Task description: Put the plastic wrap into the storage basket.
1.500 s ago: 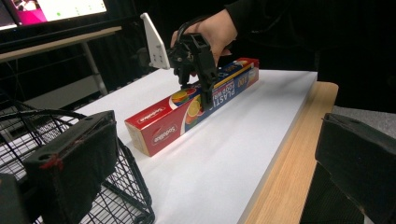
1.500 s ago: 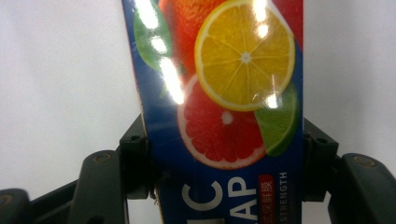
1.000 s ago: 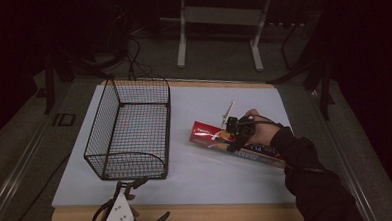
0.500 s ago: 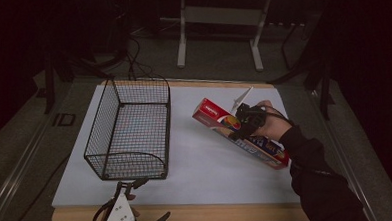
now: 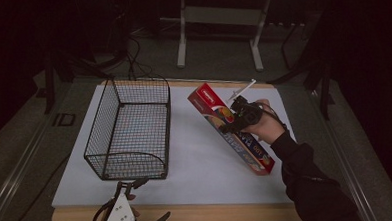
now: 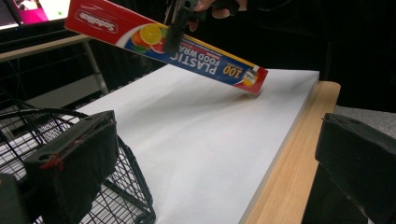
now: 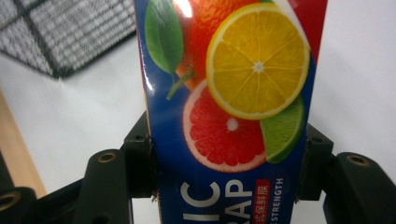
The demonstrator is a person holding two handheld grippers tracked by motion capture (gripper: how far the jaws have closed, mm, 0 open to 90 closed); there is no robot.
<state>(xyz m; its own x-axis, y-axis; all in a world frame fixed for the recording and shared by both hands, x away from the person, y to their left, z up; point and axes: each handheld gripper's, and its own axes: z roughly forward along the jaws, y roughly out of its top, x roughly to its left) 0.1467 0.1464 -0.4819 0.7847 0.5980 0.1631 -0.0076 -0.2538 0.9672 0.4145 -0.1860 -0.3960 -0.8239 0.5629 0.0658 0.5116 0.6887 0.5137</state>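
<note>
Above the white mat (image 5: pixel 186 156), your right gripper (image 5: pixel 237 119) clamps the plastic wrap box (image 5: pixel 224 120), one end tilted up. Left gripper (image 5: pixel 119 219): jaws apart, idle. Step: lifting; next, probably carry it over the wire basket (image 5: pixel 129 126).

We see a black wire basket (image 5: pixel 127 131) standing upright on the left part of the tabletop (image 5: pixel 196 160), which is covered by a white sheet with a bare wooden edge along its near side. From the left gripper view, we see the basket's curved rim (image 6: pixel 121 186) low at the left and the wooden edge (image 6: pixel 299 154) running off to the right. Beyond the far side of the tabletop, on the dark floor, we see a pale metal stand (image 5: pixel 220 19) and some loose cables (image 5: pixel 131 58).
</note>
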